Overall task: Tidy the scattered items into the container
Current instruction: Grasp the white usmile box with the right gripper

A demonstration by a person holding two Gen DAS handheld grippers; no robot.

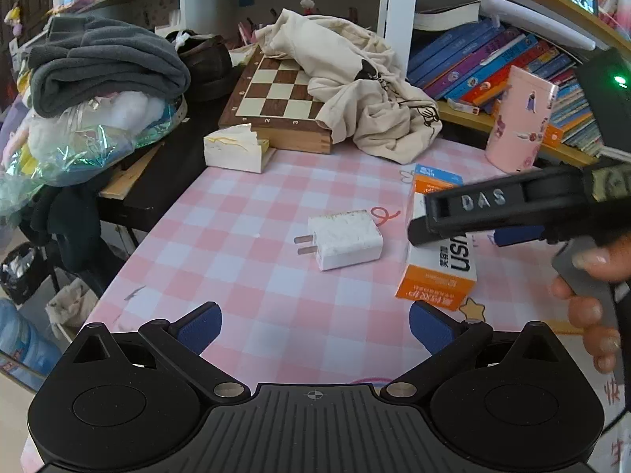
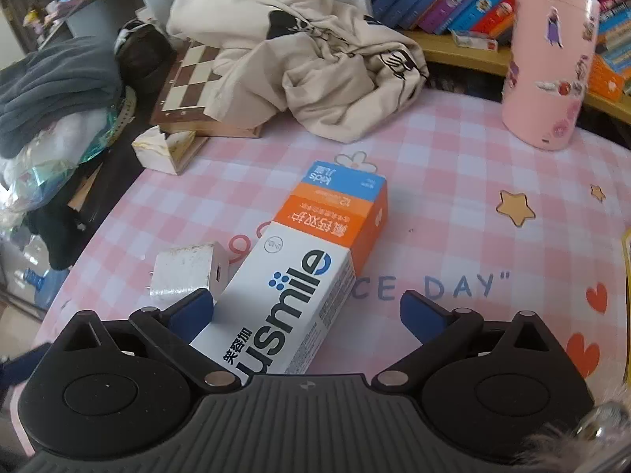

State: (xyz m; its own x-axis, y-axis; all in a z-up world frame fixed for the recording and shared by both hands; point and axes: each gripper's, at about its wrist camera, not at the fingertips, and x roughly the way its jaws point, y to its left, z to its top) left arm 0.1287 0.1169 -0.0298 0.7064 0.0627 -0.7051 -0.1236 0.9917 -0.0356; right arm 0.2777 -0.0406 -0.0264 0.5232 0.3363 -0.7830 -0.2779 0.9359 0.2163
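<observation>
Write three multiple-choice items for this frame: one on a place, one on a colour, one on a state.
1. Where does the white charger lie?
A. on the chessboard
B. on the checked cloth beside the toothpaste box
C. inside the pink container

2. What colour are the pads on the fingers?
A. blue
B. red
C. green

3. How is the right gripper set?
A. shut on the charger
B. shut and empty
C. open, astride the toothpaste box

Answers: 1 B, the charger rests on the cloth next to the toothpaste box. 2 A, both pads show blue. 3 C, its fingers are spread with the box end between them.
</observation>
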